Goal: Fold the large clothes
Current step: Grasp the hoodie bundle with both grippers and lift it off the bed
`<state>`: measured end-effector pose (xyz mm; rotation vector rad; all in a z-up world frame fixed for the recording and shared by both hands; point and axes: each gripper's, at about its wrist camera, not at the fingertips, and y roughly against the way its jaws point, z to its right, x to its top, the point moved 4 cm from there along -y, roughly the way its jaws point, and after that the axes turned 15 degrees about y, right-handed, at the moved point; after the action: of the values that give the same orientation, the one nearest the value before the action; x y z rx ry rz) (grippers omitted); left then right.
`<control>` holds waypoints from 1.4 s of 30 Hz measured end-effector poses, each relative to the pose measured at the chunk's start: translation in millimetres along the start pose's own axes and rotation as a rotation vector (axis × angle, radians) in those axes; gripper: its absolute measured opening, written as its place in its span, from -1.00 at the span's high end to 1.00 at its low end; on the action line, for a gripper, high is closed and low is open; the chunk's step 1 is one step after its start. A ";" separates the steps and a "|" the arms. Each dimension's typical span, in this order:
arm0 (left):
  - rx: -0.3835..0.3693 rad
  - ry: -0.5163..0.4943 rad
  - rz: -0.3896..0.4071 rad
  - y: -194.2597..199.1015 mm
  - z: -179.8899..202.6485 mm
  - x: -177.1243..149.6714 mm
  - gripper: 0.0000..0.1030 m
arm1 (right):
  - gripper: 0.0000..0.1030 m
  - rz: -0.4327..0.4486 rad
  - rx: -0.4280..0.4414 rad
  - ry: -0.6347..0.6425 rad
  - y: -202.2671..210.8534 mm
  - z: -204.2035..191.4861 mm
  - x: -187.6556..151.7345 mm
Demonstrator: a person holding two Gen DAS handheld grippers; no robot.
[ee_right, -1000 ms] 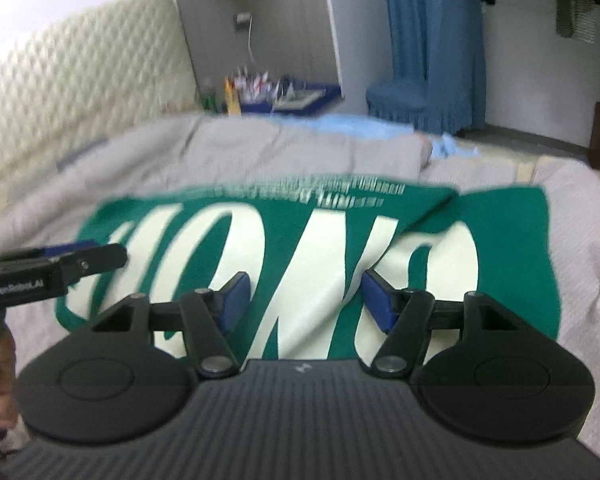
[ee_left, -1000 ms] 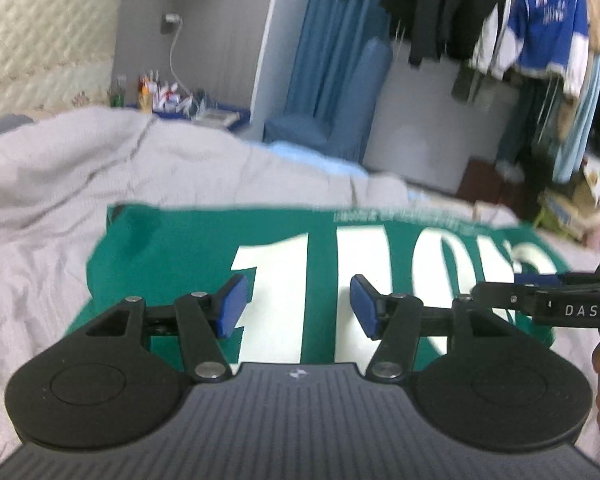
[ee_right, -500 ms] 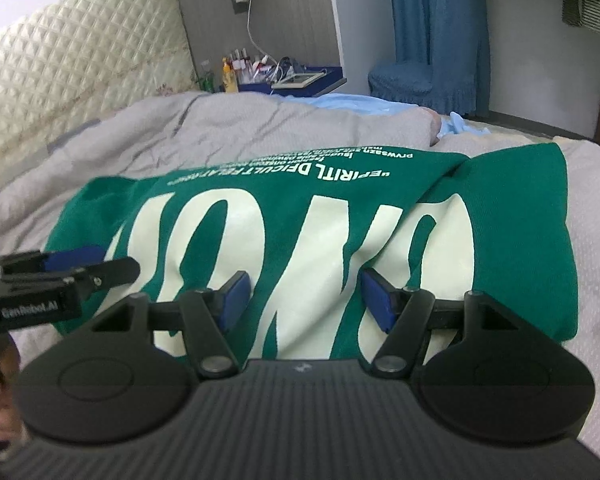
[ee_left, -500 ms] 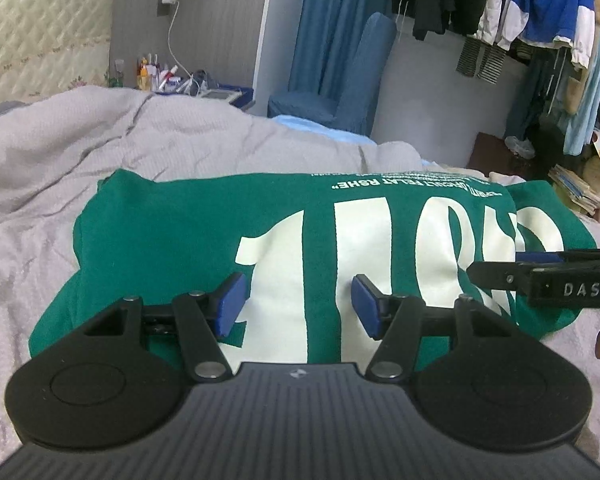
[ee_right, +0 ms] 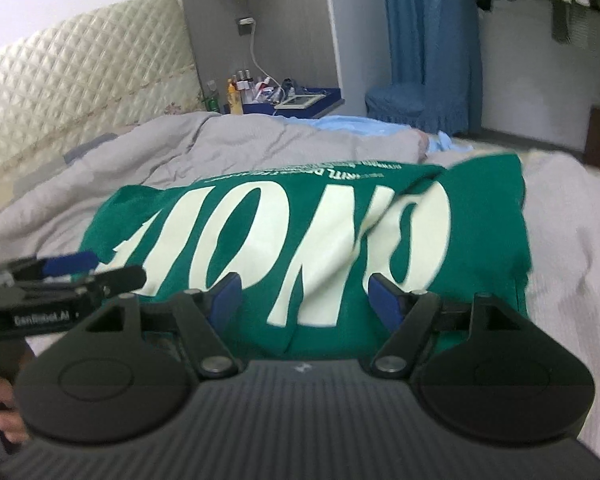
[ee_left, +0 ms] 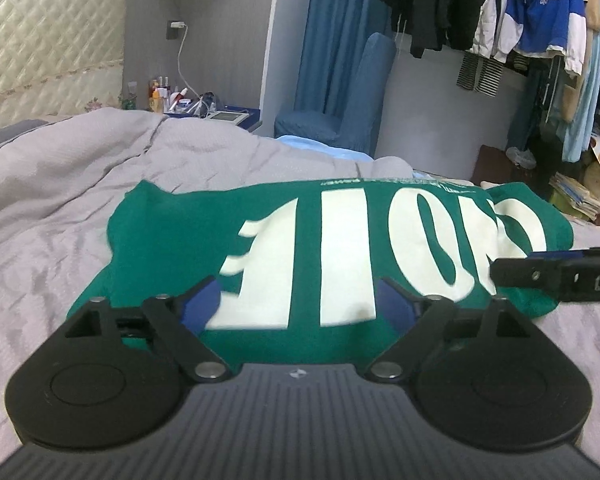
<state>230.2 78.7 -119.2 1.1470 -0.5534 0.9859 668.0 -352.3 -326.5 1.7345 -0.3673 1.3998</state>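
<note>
A green garment (ee_left: 188, 236) with large cream lettering lies folded into a rough rectangle on the grey bedspread; it also shows in the right wrist view (ee_right: 480, 216). My left gripper (ee_left: 298, 304) is open and empty, held just above the garment's near edge. My right gripper (ee_right: 304, 300) is open and empty, over the near edge further right. Each gripper shows side-on in the other's view: the right one (ee_left: 540, 272) at the right edge, the left one (ee_right: 72, 272) at the left edge.
The grey bedspread (ee_left: 60, 208) spreads all around the garment. A quilted headboard (ee_right: 80, 92) is at far left. A cluttered bedside table (ee_left: 204, 108), a blue chair (ee_left: 352, 108) and a rack of hanging clothes (ee_left: 500, 20) stand beyond the bed.
Both grippers have pulled back and risen from the garment, which now sits further away in both views. Both grippers have opened wider.
</note>
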 end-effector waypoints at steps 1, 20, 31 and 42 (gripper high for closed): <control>0.002 0.014 -0.008 2.0 -2.6 -1.9 -0.77 | -0.40 -0.010 -0.002 -0.015 1.1 1.4 -0.5; -0.125 0.824 -0.172 4.2 -110.6 -20.0 -0.84 | -1.00 -0.005 0.234 -0.847 -1.4 70.5 -59.4; -0.258 1.117 -0.174 -25.1 -144.9 -34.4 -0.95 | -1.00 0.005 0.230 -1.017 -76.5 85.7 -82.7; -0.310 1.188 -0.134 -55.1 -157.8 -19.4 -1.00 | -1.00 0.286 0.284 -1.023 -64.1 101.5 -53.6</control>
<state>251.2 214.0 -217.0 0.1872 0.3256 1.2129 760.3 -406.0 -403.0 2.6316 -1.0266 0.6364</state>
